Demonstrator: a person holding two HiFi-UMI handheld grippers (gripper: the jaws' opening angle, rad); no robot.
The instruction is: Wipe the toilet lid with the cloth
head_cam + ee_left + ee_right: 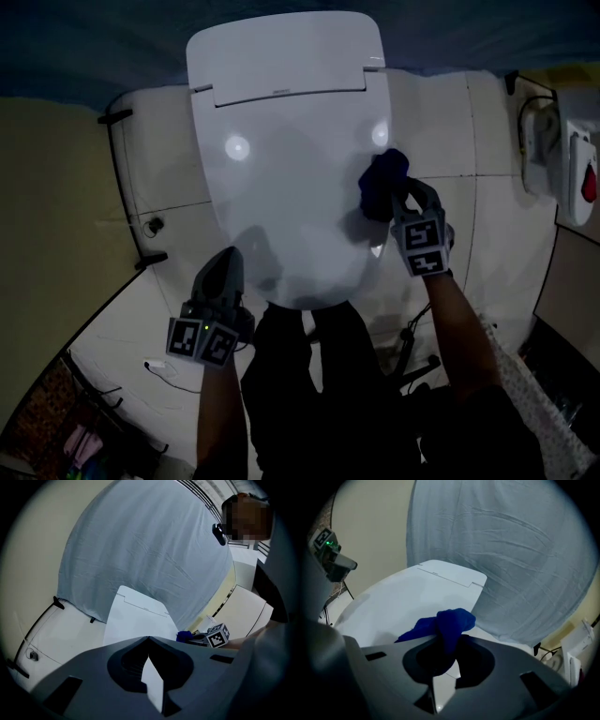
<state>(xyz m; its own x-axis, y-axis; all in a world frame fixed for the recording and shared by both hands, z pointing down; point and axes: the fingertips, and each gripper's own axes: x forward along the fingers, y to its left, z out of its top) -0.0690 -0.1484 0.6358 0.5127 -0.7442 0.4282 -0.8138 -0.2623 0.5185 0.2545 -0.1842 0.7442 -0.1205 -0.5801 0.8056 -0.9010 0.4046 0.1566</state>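
Note:
The white toilet lid point(291, 178) lies closed below me, its hinge end at the top of the head view. My right gripper point(401, 192) is shut on a dark blue cloth point(382, 180) and holds it at the lid's right edge. In the right gripper view the cloth point(445, 626) bunches out of the jaws over the lid point(408, 602). My left gripper point(225, 265) hovers at the lid's front left edge, jaws closed and holding nothing. The left gripper view looks across the lid point(133, 618) and catches the cloth point(184, 636).
A pale sheet point(145, 545) hangs behind the toilet. White tiled floor point(141, 319) surrounds the bowl. White fixtures point(562, 159) sit on the wall at right. A cable point(161, 367) lies on the floor at lower left. My dark trousers point(319, 394) fill the bottom.

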